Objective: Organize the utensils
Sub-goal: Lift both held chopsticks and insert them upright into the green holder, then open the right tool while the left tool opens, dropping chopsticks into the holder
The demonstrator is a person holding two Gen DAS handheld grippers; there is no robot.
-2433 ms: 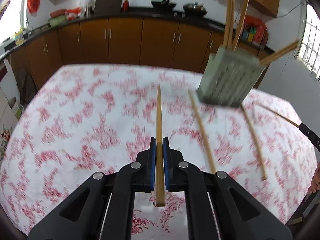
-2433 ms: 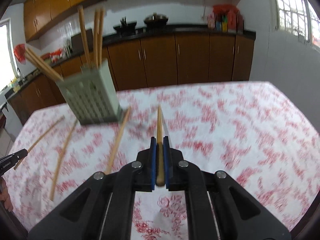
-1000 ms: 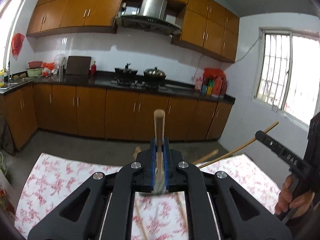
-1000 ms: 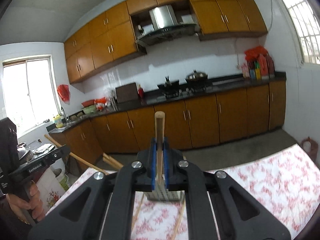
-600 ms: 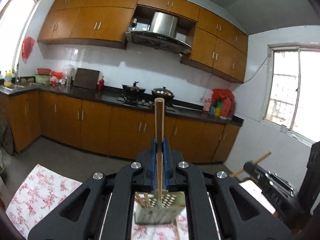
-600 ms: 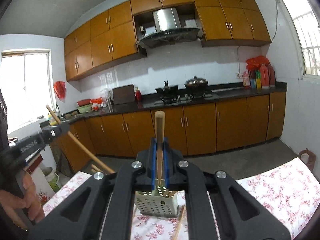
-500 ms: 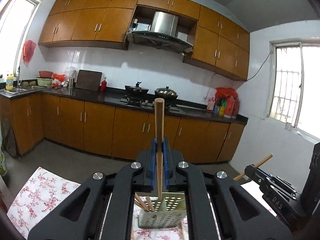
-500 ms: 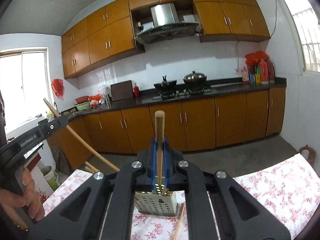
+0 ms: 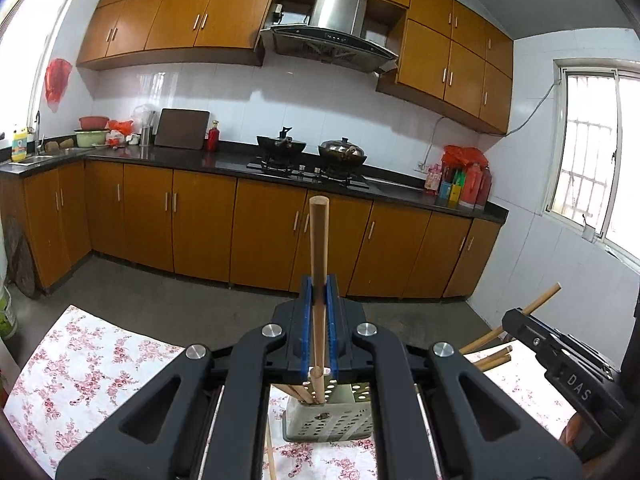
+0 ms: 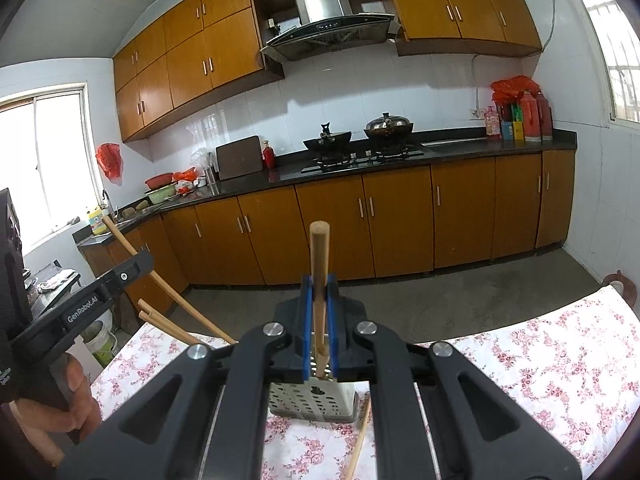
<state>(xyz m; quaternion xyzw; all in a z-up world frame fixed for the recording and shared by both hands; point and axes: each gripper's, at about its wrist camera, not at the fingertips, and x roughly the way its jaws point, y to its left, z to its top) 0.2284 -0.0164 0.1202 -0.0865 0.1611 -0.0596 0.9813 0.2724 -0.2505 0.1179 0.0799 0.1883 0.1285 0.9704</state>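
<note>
Partway through: left tongs [image 9: 319, 334] pinching one chopstick [image 9: 318, 264] upright over the perforated holder [image 9: 330, 420], right tongs [image 10: 319, 330] pinching another [image 10: 319, 276]; several chopsticks already inside [image 9: 298, 392]; loose ones [image 10: 359, 446] left on the surface [image 10: 560, 364].

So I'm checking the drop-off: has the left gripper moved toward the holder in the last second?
Yes. The left gripper, shut on a chopstick, has dipped and closed in: the holder, earlier hidden under it, now shows below its fingers.
</note>
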